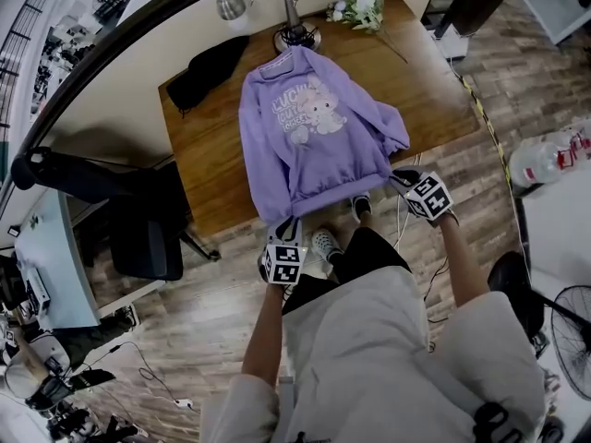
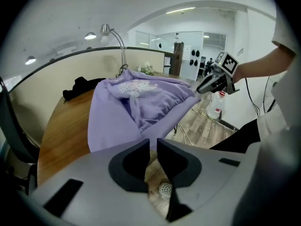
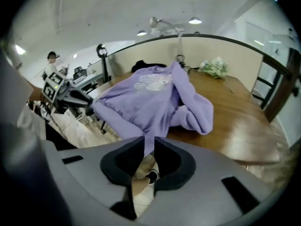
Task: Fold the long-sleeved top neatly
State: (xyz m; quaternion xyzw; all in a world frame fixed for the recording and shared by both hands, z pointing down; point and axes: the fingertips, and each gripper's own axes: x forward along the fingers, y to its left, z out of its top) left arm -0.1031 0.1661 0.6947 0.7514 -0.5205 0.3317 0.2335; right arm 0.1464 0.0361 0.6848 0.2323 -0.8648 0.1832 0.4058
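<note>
A lilac long-sleeved top (image 1: pixel 309 137) with a cartoon print lies face up on the wooden table (image 1: pixel 208 155), collar far, hem at the near edge. Its right sleeve is bunched beside the body (image 3: pixel 195 112). My left gripper (image 1: pixel 285 227) pinches the hem's left corner; in the left gripper view the fabric (image 2: pixel 136 102) narrows into the nearly closed jaws (image 2: pixel 153 145). My right gripper (image 1: pixel 403 179) grips the hem's right corner, the cloth (image 3: pixel 150 93) running taut into its jaws (image 3: pixel 149 142). Each gripper shows in the other's view: right gripper (image 2: pixel 211 81), left gripper (image 3: pixel 70 95).
A black garment (image 1: pixel 208 67), a desk lamp (image 1: pixel 295 30) and a bunch of flowers (image 1: pixel 360 7) sit at the table's far side. A black office chair (image 1: pixel 138 220) stands left of the table. A water bottle (image 1: pixel 545 160) and a fan (image 1: pixel 572 330) are on the right.
</note>
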